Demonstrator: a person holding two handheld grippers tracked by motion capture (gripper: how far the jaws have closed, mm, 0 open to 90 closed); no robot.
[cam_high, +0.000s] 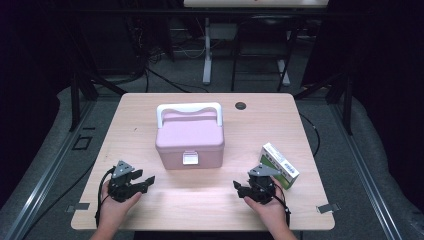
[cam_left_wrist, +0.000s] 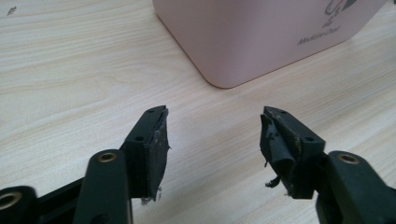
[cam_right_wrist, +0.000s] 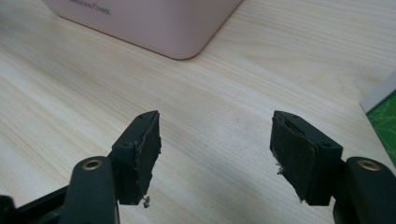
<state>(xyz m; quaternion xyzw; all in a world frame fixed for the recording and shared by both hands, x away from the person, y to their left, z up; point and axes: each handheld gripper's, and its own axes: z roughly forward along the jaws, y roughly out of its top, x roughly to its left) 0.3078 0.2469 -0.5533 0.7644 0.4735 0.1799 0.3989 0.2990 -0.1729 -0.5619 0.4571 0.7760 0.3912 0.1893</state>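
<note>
**Open grippers near a closed case**

Nearest the person, the left gripper (cam_high: 142, 181) and right gripper (cam_high: 241, 187) rest on the table (cam_high: 200, 205), jaws spread, nothing between them. The green-and-white carton (cam_high: 279, 164) sits just beside the right gripper; a careless swing might knock it. Farther on, mid-table, stands the pink case (cam_high: 189, 141), its white latch (cam_high: 189, 158) facing the person and its handle (cam_high: 189, 108) folded back. It could slide if pushed one-sided.

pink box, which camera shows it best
The high view: the whole pink box shows there, white handle folded on its lid and latch on the front, mid-table. The left gripper view catches a lower corner with faint printed lettering. The right gripper view catches a plain lower corner.
</note>
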